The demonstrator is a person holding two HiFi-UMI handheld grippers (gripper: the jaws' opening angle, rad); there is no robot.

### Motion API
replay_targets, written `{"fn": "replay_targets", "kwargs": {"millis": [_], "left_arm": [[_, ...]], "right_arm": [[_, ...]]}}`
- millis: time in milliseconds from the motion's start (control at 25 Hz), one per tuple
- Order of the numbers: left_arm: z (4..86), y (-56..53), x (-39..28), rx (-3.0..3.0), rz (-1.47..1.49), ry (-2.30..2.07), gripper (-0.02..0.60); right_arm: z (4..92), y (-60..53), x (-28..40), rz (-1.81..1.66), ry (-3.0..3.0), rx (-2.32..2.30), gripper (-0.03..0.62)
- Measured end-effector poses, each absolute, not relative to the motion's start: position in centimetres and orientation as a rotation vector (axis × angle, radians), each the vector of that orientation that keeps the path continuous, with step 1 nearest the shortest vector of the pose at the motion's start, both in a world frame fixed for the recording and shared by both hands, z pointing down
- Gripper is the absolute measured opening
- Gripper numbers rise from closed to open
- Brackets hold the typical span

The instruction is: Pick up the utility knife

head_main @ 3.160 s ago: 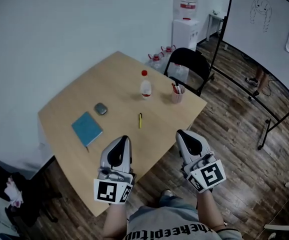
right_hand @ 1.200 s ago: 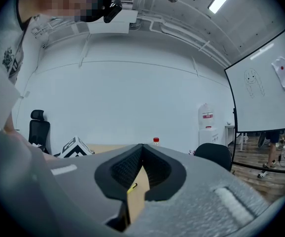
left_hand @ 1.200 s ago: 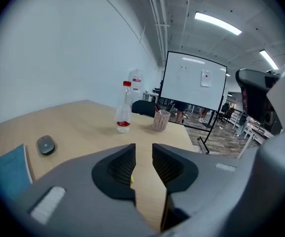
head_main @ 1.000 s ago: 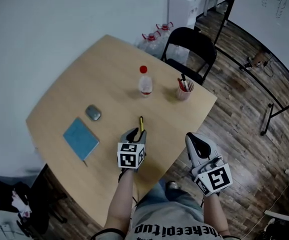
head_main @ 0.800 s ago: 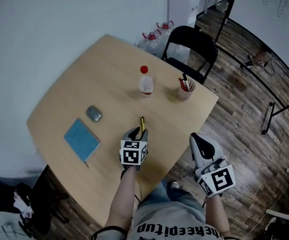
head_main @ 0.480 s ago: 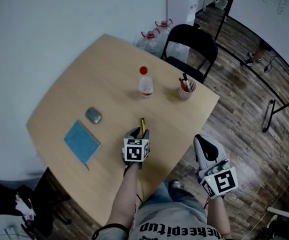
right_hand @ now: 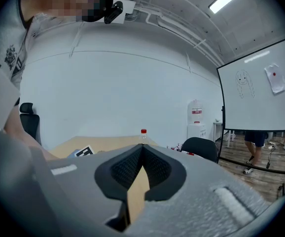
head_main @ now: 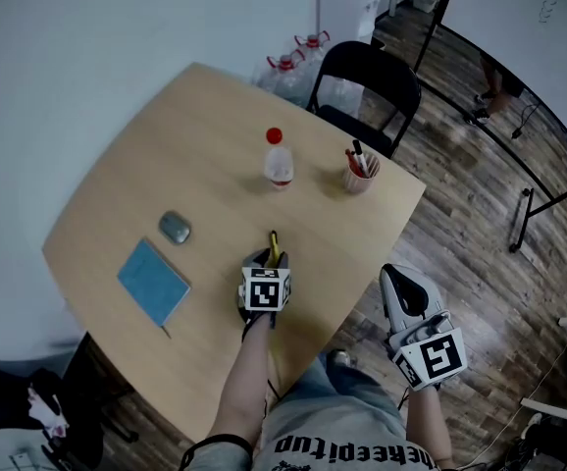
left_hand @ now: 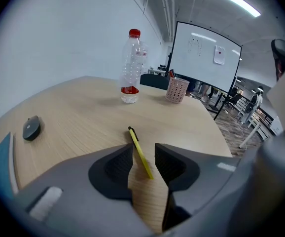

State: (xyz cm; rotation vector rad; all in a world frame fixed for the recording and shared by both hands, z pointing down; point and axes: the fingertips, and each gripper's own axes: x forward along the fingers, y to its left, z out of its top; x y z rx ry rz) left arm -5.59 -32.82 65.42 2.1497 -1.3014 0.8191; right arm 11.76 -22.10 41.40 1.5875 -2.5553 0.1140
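Observation:
The utility knife [head_main: 273, 246] is a slim yellow one with a black tip, lying flat on the wooden table [head_main: 185, 135] near its front edge. My left gripper [head_main: 267, 259] points steeply down over its near end. In the left gripper view the knife [left_hand: 140, 152] lies between the two dark pads, and neither pad touches it. The left gripper [left_hand: 143, 153] is open, and its jaws have just been opening. My right gripper [head_main: 398, 275] hangs beyond the table's right edge, over the floor. In its own view the right gripper [right_hand: 142, 149] is shut on nothing.
A clear bottle [head_main: 278, 161] with a red cap and a cup of pens [head_main: 355, 175] stand farther back on the table. A grey oval object [head_main: 175, 228] and a blue notebook [head_main: 152, 281] lie to the left. A black chair [head_main: 367, 77] stands behind the table.
My left gripper has sunk toward the table, so its jaws now straddle the knife's near end. The right gripper has hardly moved.

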Motion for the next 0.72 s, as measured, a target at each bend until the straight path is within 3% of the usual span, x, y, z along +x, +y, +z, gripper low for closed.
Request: {"fn": "replay_targets", "kwargs": {"millis": [400, 720], "left_arm": [[66.8, -32.8, -5.5, 2.139, 0.891, -1.301, 0.14], [66.9, -32.9, -5.8, 2.138, 0.914, -1.31, 0.038]], "right_arm": [[41.6, -22.3, 11.9, 0.122, -2.544, 1.591, -0.003], [41.7, -22.4, 11.7, 0.124, -2.54, 1.587, -0.003]]}}
